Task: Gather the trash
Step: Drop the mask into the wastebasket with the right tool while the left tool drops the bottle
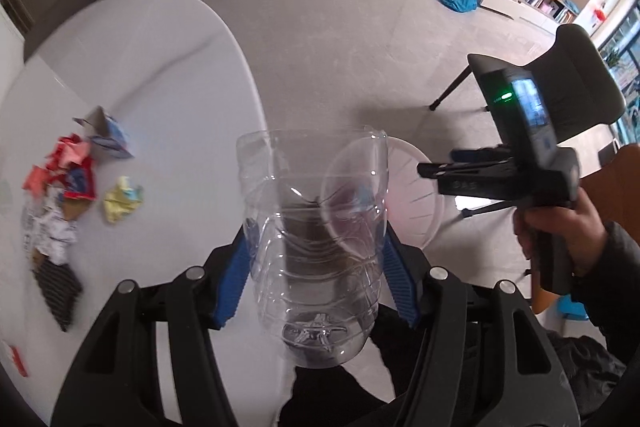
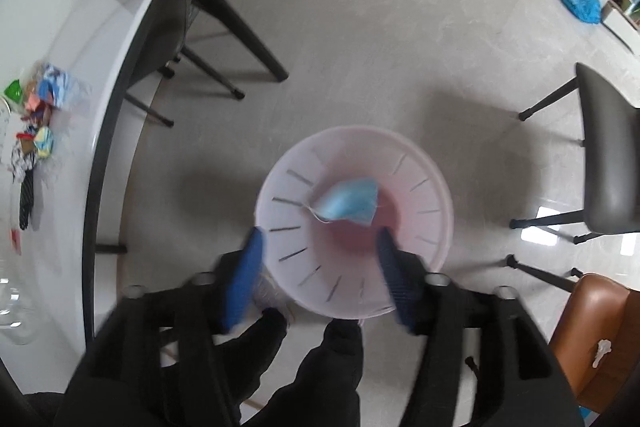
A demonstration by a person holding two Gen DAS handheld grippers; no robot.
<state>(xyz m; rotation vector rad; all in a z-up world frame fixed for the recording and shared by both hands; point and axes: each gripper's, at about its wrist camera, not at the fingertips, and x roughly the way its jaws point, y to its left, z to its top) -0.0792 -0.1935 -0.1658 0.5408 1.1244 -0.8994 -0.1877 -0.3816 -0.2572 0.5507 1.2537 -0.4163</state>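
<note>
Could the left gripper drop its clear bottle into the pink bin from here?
Probably yes: the left gripper holds the clear bottle beside the pink bin, whose open top looks unobstructed.

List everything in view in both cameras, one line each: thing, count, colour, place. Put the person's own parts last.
plastic bottle: one, clear, clamped between the left gripper's pads
waste bin: one, translucent pinkish white, on the floor beside the table
face mask: one, light blue, over the bin's opening, free of the jaws
trash pile: one heap of crumpled paper and wrappers, mixed colours, on the table
table: one, white, left side
chairs: at least two dark, one brown at lower right
plastic bag: one, blue, on the far floor
left gripper: black with blue pads, holding the bottle
right gripper: black with blue pads, open above the bin
hand: one, gripping the right gripper's handle
</note>
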